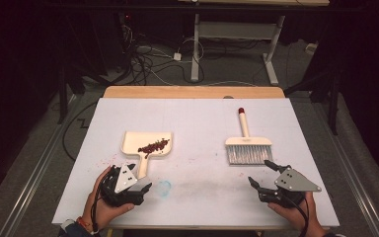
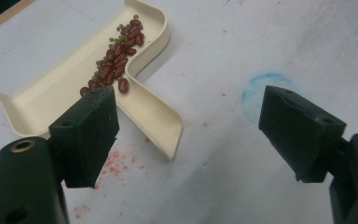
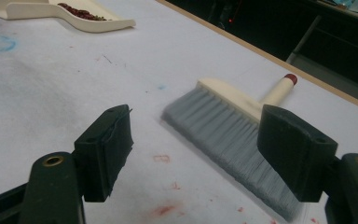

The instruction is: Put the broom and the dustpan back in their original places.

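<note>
Left gripper [image 1: 137, 186] jaws wide apart, empty, just short of the dustpan [image 1: 146, 145] handle; right gripper [image 1: 266, 177] jaws likewise spread, gripping nothing, near the brush [image 1: 248, 148] lying on the worktop [image 1: 202, 123].

**No readable text**

Nothing in these views can be read as a word, number, brand or label. The white table sheet [image 1: 202, 123] carries only stains: a smudged blue ring [image 2: 265, 93] drawn on it and scattered red flecks and smears [image 3: 163, 158], one of which looks faintly like a scribble but forms no letter that can be made out. The cream dustpan [image 2: 74, 88] and the hand brush [image 3: 242, 121] bear no visible print or logo.
</note>
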The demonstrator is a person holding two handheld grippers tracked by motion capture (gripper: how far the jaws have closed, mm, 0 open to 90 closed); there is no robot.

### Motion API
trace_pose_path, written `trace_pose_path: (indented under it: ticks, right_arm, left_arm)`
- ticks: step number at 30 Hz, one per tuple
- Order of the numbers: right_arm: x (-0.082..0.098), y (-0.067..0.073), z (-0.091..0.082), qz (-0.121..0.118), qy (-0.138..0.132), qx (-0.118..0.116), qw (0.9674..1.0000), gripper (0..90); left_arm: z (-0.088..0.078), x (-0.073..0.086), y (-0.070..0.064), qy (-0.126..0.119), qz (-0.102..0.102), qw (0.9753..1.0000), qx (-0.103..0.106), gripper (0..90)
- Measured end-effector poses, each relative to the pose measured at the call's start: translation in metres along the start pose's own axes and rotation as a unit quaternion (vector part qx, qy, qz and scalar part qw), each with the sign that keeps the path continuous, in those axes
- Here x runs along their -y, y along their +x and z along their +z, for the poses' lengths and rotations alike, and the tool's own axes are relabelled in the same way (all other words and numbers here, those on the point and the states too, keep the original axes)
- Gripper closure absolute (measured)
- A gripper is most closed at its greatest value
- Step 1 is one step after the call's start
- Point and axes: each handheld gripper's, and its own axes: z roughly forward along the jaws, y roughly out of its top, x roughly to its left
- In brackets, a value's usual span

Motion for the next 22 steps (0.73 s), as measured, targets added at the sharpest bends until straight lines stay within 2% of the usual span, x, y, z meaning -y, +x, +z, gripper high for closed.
trace_pose_path:
  ticks: [12,16,18,22]
  right_arm:
    - [0.0001,-0.0006,0.0005,-0.001,0.000,0.000,1.0000,26.8]
    - [-0.0010,-0.0026,0.0018,0.002,-0.002,0.002,1.0000,26.5]
    - [-0.0030,-0.0043,0.0041,0.002,-0.007,0.003,1.0000,26.2]
    - [-0.0045,-0.0055,0.0066,0.010,-0.009,-0.001,0.9999,25.6]
  left_arm:
    - [0.0024,-0.0019,0.0025,0.001,-0.003,1.0000,-0.001,19.6]
    - [0.0047,-0.0028,0.0053,-0.005,-0.011,0.9999,0.002,19.6]
    - [0.0065,-0.0021,0.0071,-0.006,-0.005,1.0000,-0.001,19.6]
    - [0.0061,-0.0006,0.0088,-0.007,-0.016,0.9998,-0.001,19.6]
